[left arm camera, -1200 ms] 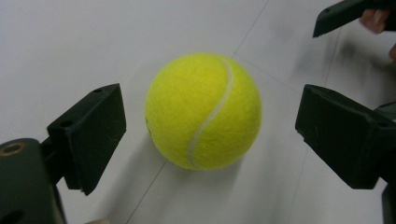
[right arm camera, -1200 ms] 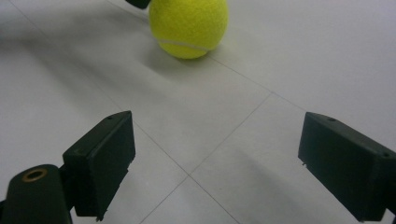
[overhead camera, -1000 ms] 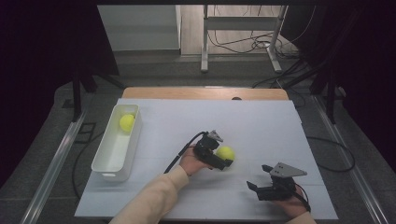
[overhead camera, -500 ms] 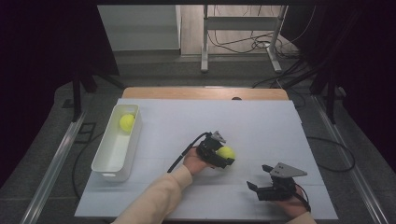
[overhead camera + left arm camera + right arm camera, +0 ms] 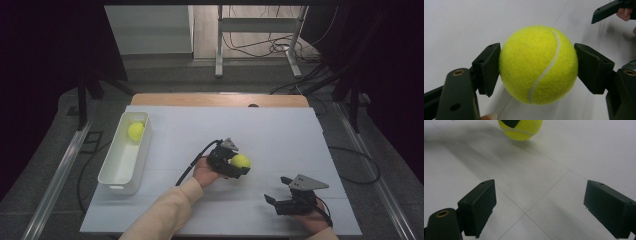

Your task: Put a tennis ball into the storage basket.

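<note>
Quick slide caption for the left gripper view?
Left gripper clamps a yellow tennis ball between its black pads above the white table.

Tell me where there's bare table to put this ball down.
Free: the wide far stretch of the table beyond both grippers, and the strip between the bin and the left gripper, shut on the ball. Crowded: the near right corner, where the open right gripper rests.

My left gripper (image 5: 235, 167) reaches toward mid-table from a cream-sleeved forearm, its jaws just closed and both pads pressing what sits between them. My right gripper (image 5: 280, 192) rests low near the table's front edge, jaws spread wide with nothing between them.
</note>
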Demonstrator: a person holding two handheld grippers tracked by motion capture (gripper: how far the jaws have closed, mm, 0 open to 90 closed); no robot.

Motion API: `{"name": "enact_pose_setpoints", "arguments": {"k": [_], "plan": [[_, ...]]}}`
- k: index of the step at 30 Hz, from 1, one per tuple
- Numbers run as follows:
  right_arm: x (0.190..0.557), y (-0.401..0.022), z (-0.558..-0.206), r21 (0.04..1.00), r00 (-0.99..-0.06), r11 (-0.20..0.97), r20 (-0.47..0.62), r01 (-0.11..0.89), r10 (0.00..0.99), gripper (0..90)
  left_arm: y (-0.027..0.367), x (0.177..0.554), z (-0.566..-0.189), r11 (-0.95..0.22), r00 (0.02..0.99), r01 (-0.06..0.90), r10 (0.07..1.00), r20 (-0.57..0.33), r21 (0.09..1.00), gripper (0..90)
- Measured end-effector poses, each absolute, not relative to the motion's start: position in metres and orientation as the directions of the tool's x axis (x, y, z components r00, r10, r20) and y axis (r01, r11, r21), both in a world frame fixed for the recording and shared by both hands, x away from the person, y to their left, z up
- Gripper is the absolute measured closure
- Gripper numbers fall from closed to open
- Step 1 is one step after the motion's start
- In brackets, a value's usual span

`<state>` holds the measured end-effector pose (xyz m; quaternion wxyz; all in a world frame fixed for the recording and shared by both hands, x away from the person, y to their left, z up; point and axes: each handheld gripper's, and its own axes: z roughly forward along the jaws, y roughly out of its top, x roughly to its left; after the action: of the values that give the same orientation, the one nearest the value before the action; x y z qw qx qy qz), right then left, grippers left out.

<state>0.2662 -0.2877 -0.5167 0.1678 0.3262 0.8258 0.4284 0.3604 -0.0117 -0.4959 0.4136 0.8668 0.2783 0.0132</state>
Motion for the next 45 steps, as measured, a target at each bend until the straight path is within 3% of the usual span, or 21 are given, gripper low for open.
{"name": "enact_pose_setpoints", "arguments": {"k": [45], "plan": [[0.266, -0.288, -0.517, 0.815, -0.726, 0.422, -0.003, 0.397, 0.688, 11.2, 0.012, 0.344, -0.469, -0.453, 0.839, 0.452, 0.508, -0.194, 0.769, 26.3]]}}
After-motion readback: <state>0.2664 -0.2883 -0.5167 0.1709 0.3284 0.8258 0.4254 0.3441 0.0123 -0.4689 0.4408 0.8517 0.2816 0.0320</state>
